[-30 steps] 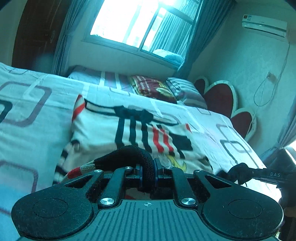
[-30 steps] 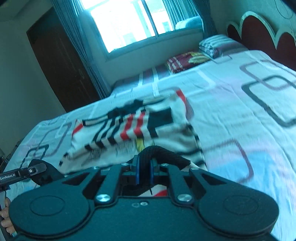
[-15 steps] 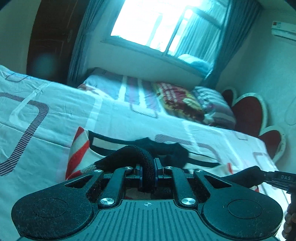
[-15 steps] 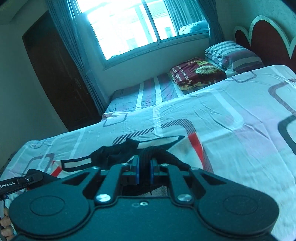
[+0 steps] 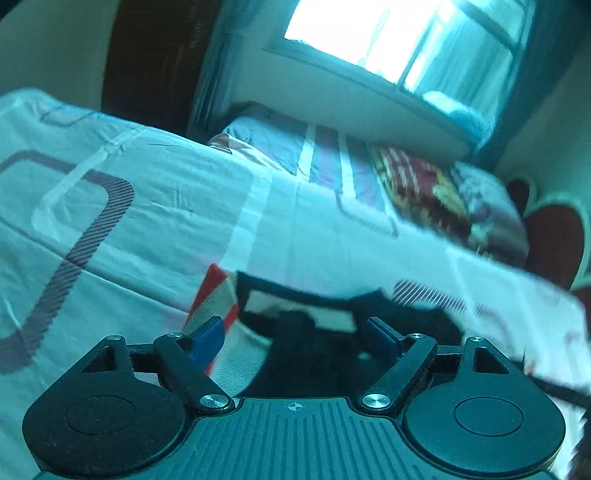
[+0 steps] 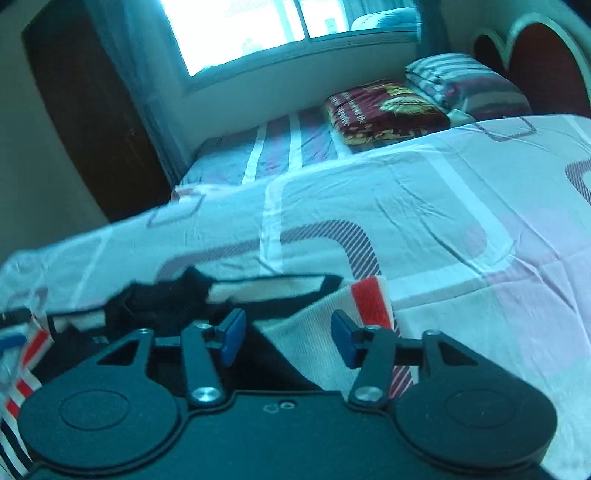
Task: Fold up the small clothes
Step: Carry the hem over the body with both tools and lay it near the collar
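Shirt (image 5: 255, 354), soft and light, lies folded on the bed (image 5: 147, 221) under both grippers; left gripper (image 5: 295, 334) and right gripper (image 6: 288, 334) fingers have just opened, holding nothing. Best taken by an edge.

I'm working in a bedroom of a home. A wide bed (image 6: 461, 206) fills most of both views, covered with a pale sheet printed with rounded rectangles. At its far end lie a striped pillow (image 6: 461, 83) and a folded dark red blanket (image 6: 384, 110), against a padded red headboard (image 6: 539, 55) with scalloped white edging. Behind the bed I see a bright window (image 6: 258, 29) with curtains (image 5: 210, 62) and a dark wooden door (image 6: 85, 122).
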The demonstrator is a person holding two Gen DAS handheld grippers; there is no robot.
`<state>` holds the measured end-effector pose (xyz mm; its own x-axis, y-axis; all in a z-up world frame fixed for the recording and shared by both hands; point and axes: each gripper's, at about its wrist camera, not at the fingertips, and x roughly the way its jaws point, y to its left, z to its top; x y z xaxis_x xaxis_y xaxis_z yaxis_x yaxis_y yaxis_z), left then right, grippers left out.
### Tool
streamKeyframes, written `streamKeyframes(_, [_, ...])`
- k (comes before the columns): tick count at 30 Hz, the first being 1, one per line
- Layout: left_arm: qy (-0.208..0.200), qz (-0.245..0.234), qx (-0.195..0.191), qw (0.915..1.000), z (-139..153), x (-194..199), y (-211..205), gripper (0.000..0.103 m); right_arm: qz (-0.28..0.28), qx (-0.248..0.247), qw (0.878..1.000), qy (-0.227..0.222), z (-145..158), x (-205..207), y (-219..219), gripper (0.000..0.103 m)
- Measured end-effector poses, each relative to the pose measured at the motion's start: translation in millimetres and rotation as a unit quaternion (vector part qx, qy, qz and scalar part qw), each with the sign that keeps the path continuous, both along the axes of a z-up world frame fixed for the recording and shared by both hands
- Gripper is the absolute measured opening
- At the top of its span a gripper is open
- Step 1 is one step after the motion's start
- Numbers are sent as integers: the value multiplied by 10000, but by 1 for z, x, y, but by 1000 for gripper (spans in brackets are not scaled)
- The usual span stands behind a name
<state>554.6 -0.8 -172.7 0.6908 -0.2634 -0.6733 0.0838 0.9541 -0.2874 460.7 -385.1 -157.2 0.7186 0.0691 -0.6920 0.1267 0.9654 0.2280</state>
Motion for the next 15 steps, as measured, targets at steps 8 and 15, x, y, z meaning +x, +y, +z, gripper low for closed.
streamKeyframes(8, [286,-621,617,9958,-29,7,-21,15,460,-275,9984,159,-15,18,19,25])
streamKeyframes(15, [-266,-496,612,9965,-13,-5,-21,5,188,-396,9985,-332,-3,12,14,6])
